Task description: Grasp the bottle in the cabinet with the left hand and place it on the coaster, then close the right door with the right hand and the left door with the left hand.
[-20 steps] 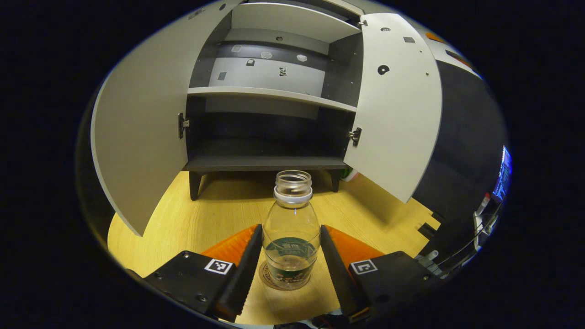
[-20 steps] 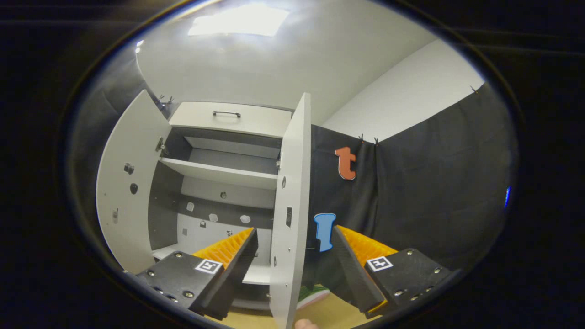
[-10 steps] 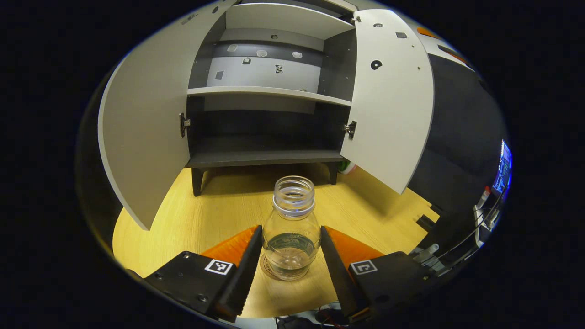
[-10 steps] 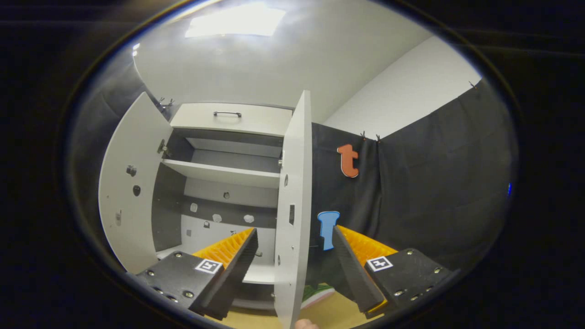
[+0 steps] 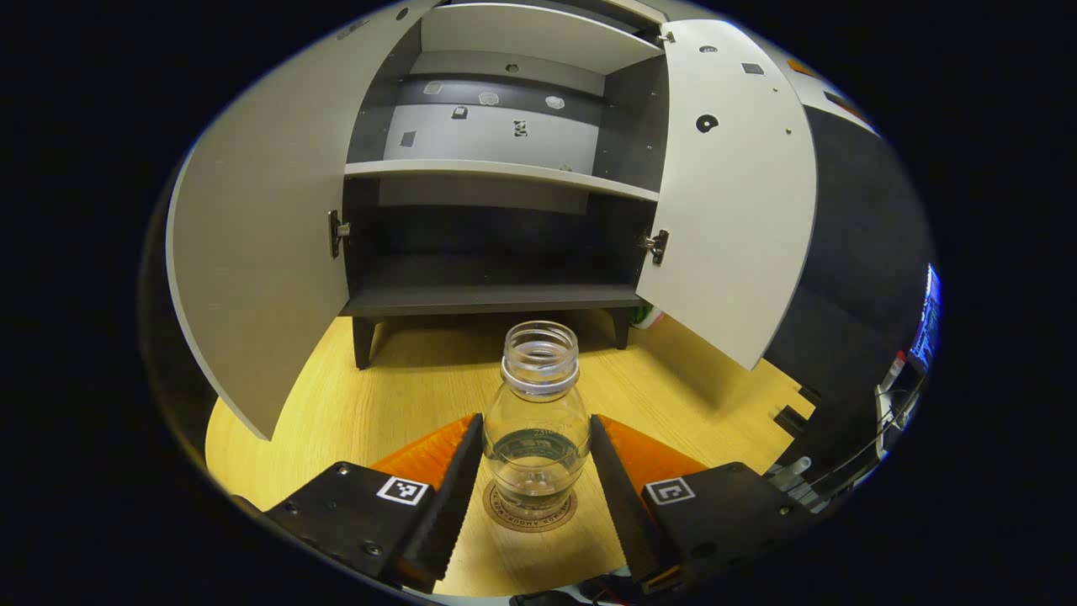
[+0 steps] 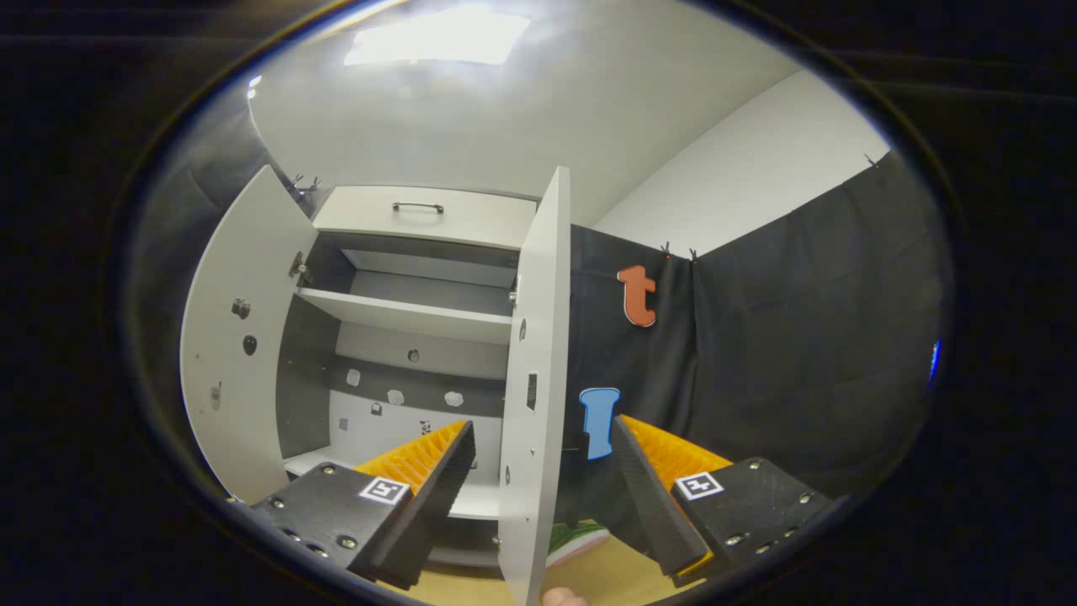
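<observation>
So our bottle is sitting on the coaster in front of the cabinet. Left gripper spread around it, right gripper open straddling the right door; both doors left, we reckon.

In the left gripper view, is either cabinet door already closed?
No: the left door and the right door both stand swung open, showing the cabinet shelves.
</observation>
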### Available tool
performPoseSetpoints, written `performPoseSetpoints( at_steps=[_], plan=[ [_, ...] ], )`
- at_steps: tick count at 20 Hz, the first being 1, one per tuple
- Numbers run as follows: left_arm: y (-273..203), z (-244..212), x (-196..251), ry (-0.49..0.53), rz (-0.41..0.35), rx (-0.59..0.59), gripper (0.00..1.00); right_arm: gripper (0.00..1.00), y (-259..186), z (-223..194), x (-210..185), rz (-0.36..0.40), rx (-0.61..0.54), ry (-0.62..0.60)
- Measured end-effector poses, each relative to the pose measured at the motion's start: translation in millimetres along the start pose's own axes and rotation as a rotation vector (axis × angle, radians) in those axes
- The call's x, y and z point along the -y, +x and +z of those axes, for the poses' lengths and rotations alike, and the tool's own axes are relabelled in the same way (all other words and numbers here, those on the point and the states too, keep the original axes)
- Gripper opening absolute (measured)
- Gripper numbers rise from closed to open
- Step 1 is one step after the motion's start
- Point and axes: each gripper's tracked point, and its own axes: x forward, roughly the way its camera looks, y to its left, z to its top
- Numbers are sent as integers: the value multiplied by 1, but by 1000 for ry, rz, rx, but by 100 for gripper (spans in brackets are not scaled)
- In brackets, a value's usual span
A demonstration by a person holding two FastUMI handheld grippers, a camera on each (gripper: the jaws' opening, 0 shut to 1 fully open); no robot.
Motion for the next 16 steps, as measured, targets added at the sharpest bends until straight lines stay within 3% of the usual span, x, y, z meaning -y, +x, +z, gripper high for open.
performPoseSetpoints(
  at_steps=[16],
  plan=[
    [11, 5, 6, 63, -19, -63, 81, 99, 4, -9, -11, 15, -13, -1]
  ],
)
